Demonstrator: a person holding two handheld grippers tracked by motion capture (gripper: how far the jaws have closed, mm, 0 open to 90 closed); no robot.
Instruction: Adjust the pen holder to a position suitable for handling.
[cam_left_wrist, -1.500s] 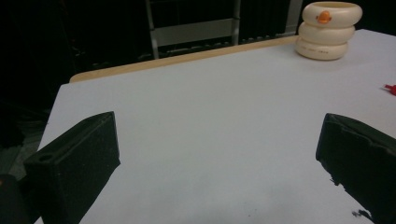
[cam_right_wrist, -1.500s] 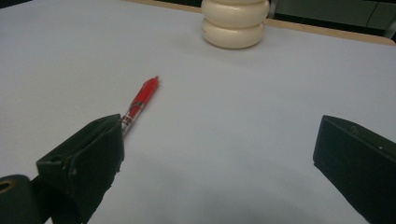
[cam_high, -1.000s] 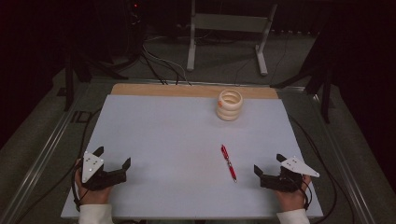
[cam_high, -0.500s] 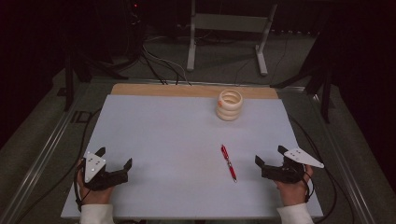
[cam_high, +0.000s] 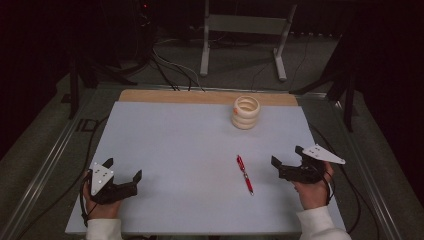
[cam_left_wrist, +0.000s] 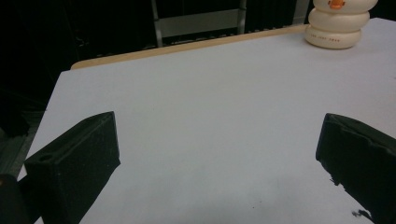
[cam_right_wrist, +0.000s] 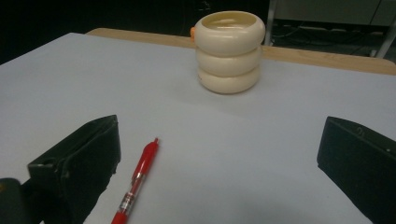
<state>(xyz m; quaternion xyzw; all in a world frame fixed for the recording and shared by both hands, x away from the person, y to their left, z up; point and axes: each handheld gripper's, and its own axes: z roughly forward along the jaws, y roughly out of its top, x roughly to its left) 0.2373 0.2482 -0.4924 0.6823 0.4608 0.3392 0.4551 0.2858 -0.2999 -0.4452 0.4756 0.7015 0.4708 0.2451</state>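
Right hand-held gripper (cam_high: 288, 162): held low over the near right of the table (cam_high: 170, 150), jaws spread wide, empty. Left hand-held gripper (cam_high: 124, 173): near left corner, jaws equally wide, empty. Red pen (cam_high: 245, 174): slim, lying flat just left of the right hand-held gripper, untouched. Cream ringed holder (cam_high: 246, 112): upright near the far edge; contents cannot be told.
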